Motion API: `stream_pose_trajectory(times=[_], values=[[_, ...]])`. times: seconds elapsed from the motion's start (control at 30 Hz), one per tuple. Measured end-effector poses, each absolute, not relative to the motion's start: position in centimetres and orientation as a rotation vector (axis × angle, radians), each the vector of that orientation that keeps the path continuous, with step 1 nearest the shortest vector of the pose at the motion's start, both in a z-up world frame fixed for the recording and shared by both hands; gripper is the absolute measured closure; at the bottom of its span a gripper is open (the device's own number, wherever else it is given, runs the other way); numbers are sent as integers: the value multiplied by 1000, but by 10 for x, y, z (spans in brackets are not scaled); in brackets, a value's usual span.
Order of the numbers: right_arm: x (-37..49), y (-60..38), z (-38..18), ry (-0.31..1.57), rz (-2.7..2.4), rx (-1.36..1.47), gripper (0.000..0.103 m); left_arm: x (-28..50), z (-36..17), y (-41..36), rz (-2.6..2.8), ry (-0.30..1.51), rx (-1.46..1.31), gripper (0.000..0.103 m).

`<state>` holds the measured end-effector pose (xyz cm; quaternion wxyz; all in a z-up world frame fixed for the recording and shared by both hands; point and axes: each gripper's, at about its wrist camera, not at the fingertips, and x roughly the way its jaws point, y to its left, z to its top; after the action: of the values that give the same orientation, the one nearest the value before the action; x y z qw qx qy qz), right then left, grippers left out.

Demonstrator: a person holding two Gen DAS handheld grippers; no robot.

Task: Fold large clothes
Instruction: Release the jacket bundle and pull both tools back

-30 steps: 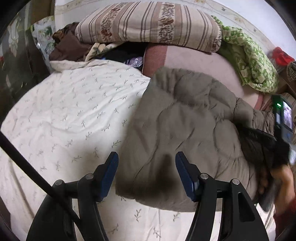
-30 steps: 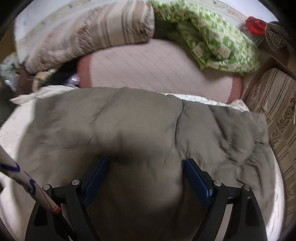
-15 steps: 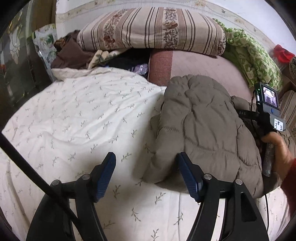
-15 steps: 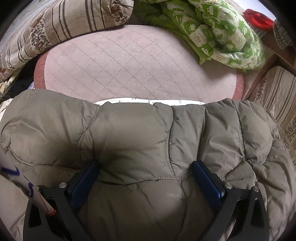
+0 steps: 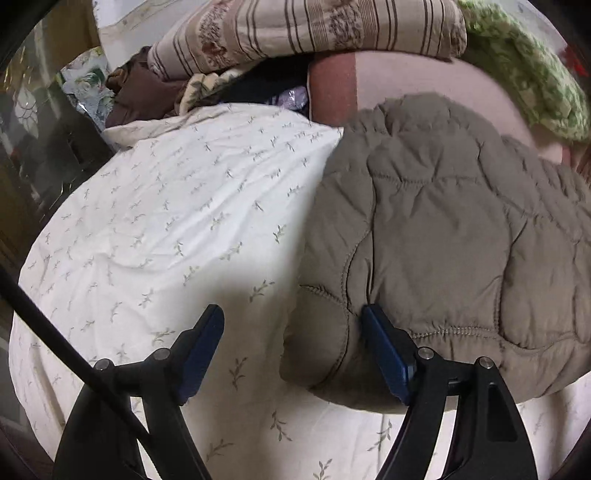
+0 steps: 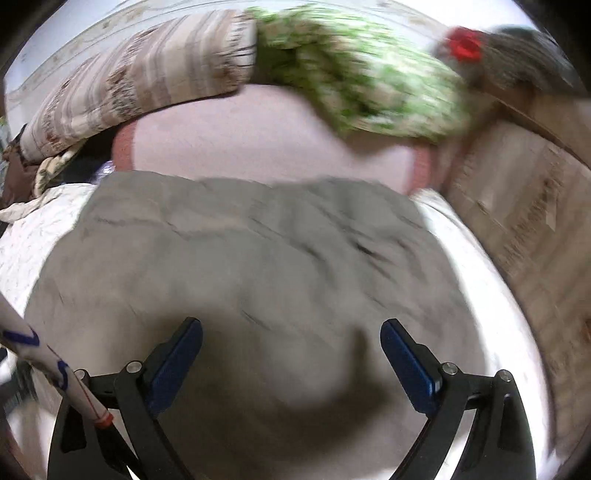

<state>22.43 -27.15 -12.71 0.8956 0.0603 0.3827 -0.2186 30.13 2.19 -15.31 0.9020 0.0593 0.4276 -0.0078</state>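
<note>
The left gripper [image 5: 291, 343] has black, angular plastic arms tipped with flat blue pads [image 5: 384, 347], each joint pinned by a round silver screw. A thin black cable [image 5: 55, 339] slants across its left arm. The right gripper [image 6: 291, 354] matches: black frame, blue pads [image 6: 406, 362], silver screws.

open sheet [image 5: 177, 206] left of jacket [image 5: 443, 229]; pillows [image 5: 314, 33] block beyond

Soft indoor light, fisheye-warped edges; right wrist view heavily motion-blurred.
</note>
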Motion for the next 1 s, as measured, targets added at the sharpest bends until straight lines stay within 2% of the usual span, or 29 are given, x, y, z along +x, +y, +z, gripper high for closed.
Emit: stream_pose_trajectory(times=[0.23, 0.4, 0.57, 0.77, 1.0], values=[[148, -349, -129, 793, -597, 287, 4, 279, -125, 35, -16, 804, 56, 26], [166, -364, -161, 867, -615, 337, 6, 296, -157, 17, 2, 929, 129, 26], [187, -374, -184, 899, -640, 355, 5, 294, -158, 6, 33, 889, 191, 26], [167, -372, -161, 883, -631, 317, 5, 271, -135, 20, 15, 834, 111, 26], [69, -352, -138, 837, -566, 387, 4, 198, -89, 29, 44, 668, 92, 26]])
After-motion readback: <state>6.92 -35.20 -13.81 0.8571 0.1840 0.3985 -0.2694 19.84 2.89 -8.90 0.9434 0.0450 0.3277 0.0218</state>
